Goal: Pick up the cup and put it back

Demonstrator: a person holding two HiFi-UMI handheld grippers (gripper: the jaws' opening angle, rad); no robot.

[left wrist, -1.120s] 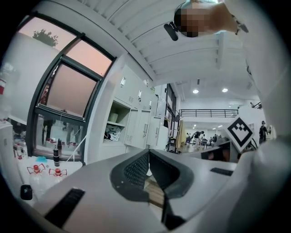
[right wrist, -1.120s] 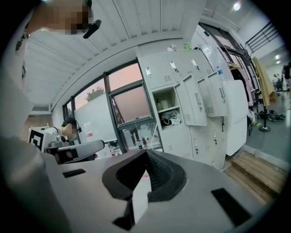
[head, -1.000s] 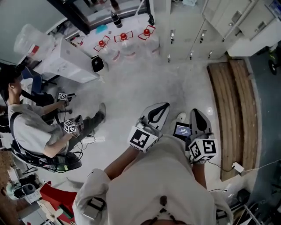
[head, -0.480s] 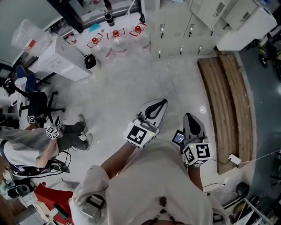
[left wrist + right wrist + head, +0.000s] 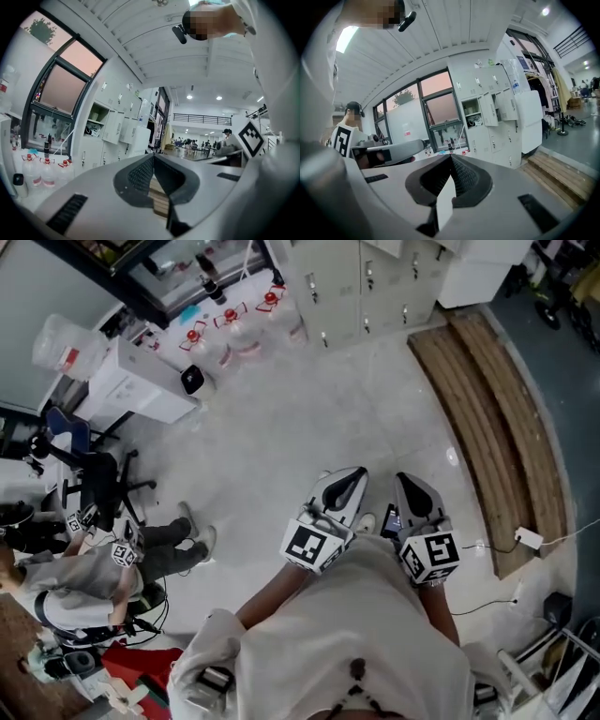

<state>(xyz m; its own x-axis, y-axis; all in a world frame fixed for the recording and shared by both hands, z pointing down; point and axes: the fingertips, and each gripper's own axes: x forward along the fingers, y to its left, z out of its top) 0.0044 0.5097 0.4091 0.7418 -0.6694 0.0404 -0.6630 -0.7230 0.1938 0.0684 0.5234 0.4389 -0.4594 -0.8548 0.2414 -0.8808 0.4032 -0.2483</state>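
I am holding left gripper (image 5: 347, 480) and right gripper (image 5: 411, 486) side by side over pale floor (image 5: 281, 451), both closed, empty.

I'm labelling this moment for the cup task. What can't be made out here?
Cup: in no view.
Bottles, head view: too small to read labels.
Seated person, head view: partly cut off by left edge.
Floor beneath the wearer, head view: hidden by the white shirt.
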